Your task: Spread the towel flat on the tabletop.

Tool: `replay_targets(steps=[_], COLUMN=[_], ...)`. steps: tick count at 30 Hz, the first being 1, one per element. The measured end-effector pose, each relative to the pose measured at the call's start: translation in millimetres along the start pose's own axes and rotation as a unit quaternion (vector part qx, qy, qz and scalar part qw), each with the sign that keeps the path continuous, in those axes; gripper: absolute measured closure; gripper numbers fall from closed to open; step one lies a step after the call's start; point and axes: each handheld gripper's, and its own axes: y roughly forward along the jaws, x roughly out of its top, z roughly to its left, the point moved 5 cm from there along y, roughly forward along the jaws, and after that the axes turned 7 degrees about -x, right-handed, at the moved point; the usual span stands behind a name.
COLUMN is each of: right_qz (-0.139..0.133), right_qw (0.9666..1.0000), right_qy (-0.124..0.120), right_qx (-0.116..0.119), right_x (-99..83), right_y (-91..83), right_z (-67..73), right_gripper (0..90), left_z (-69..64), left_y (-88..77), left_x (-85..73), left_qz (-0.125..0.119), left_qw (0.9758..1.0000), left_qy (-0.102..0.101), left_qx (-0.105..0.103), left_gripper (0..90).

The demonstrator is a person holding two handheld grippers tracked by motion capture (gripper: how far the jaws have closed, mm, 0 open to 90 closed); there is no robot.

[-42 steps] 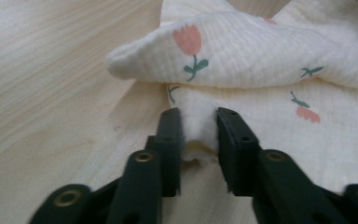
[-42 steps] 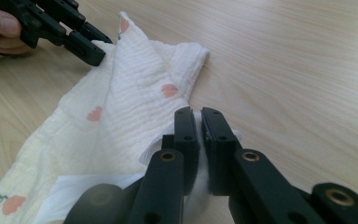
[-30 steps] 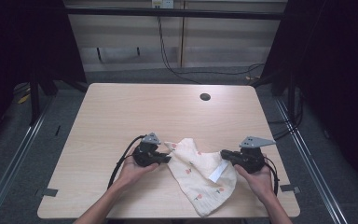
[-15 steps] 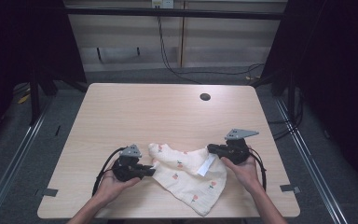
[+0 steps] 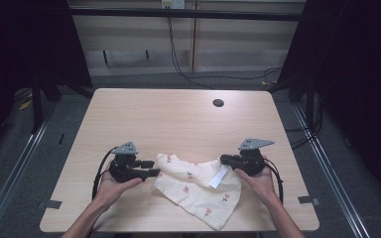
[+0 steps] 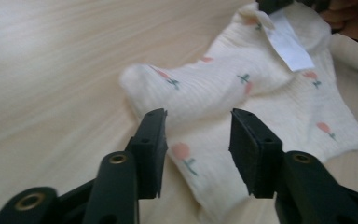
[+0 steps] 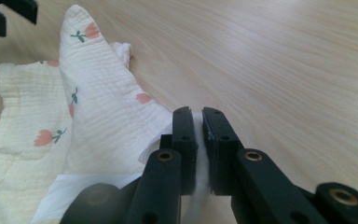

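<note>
From above, your cream muslin cloth with the small flower print lies near the table's front edge, its long axis slanting from the upper left towards the front right. Your left gripper sits just beside its left end; your right gripper is at its upper right corner. In the left gripper view, your jaws have just been opening and stand wide, the cloth beyond them, unpinched. In the right gripper view, your jaws are nearly closed, clamping the cloth's edge beside its white label.

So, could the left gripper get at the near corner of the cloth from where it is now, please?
Probably yes: the left gripper has its jaws open just over the cloth, with nothing between them.
</note>
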Motion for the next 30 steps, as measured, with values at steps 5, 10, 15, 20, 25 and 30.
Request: replay_targets(steps=[5, 10, 15, 20, 25, 30], right_qz=[0.001, 0.002, 0.0, 0.026, 0.041, 0.038], right_qw=[1.0, 1.0, 1.0, 0.9995, 0.9985, 0.9982], right_qy=[-0.003, -0.003, 0.001, -0.013, -0.016, 0.006], right_qx=[0.001, 0.002, 0.003, -0.007, -0.031, -0.047], right_x=[0.2, -0.1, -1.2, -9.2, -18.2, -22.4], right_y=[0.9, 0.3, -2.5, -4.5, -9.6, -10.4], right_z=[2.3, 2.7, 1.7, 3.0, -1.1, -16.9], right_gripper=[84.0, 83.6, 79.7, 73.3, 67.4, 63.3], left_z=[22.4, 27.0, 19.0, 13.3, 14.5, 12.5], left_y=[13.8, 30.3, 31.4, 26.2, 21.3, 21.4], left_x=[9.0, 8.3, 8.9, 6.3, 2.3, 2.1], left_qz=[-0.002, 0.009, 0.002, 0.005, 0.005, 0.006], left_qw=[0.9998, 0.9996, 0.9998, 0.9996, 0.9997, 0.9996], left_qy=[-0.017, -0.022, 0.007, 0.013, 0.009, 0.012], left_qx=[0.005, -0.012, -0.018, -0.023, -0.023, -0.024], left_gripper=[45.0, 50.3, 80.5, 85.6, 85.8, 85.7])
